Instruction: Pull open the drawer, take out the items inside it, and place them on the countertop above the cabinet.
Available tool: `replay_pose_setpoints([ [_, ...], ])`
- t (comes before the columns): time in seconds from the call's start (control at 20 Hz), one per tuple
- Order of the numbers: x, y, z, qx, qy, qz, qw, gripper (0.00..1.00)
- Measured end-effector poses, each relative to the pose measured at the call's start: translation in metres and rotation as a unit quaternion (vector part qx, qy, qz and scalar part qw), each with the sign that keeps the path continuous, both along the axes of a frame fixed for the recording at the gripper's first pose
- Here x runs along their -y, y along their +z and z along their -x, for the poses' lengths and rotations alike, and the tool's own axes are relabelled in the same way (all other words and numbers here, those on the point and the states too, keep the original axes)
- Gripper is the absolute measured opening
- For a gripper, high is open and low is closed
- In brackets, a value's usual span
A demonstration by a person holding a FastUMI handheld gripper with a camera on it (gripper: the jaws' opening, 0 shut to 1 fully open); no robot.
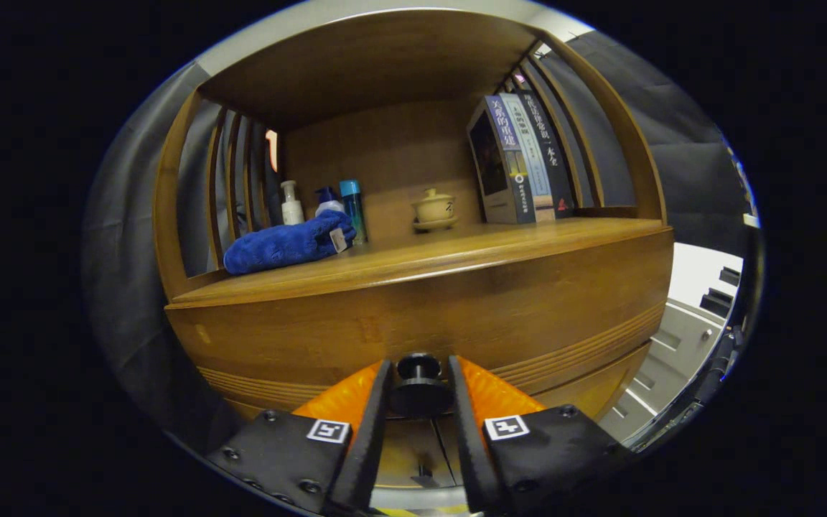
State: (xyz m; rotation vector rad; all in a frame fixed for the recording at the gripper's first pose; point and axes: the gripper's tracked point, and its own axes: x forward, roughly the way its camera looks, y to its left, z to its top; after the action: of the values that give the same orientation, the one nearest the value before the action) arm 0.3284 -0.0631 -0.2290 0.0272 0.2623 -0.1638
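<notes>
Below the wooden bench (456, 255) with its blue towel (288, 244), the drawer front (456, 316) looks stiff and heavy-sliding, best taken by its small black knob (418, 384), which the tongs (418, 373) now pinch.

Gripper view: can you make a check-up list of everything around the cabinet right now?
Surface: wooden countertop, partly occupied.
Job's things: drawer front looks closed; contents hidden; black knob between the fingers.
Clutter: blue towel, three bottles, lidded teacup, books upright.
Grippers: gripper fingers flank the knob, apparently shut on it.
Cables: nothing seen.
Surroundings: black cloth wall; grey cabinet beyond.
</notes>
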Motion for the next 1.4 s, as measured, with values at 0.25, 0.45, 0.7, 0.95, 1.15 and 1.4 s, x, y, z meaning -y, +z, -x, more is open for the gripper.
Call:
replay_pose_setpoints([
  [0.25, -0.002, -0.003, 0.0, -0.011, 0.007, 0.015, 1.0, 0.42],
  [0.45, -0.004, -0.002, 0.014, -0.016, 0.012, 0.028, 0.999, 0.36],
  [0.7, -0.01, 0.002, 0.054, -0.014, 0.02, 0.03, 0.999, 0.35],
  [0.95, -0.016, 0.008, 0.094, -0.011, 0.023, 0.027, 0.999, 0.35],
  [1.15, -0.02, 0.01, 0.116, -0.017, 0.025, 0.018, 0.999, 0.35],
  [1.4, -0.022, 0.012, 0.144, -0.024, 0.027, 0.017, 0.999, 0.35],
])
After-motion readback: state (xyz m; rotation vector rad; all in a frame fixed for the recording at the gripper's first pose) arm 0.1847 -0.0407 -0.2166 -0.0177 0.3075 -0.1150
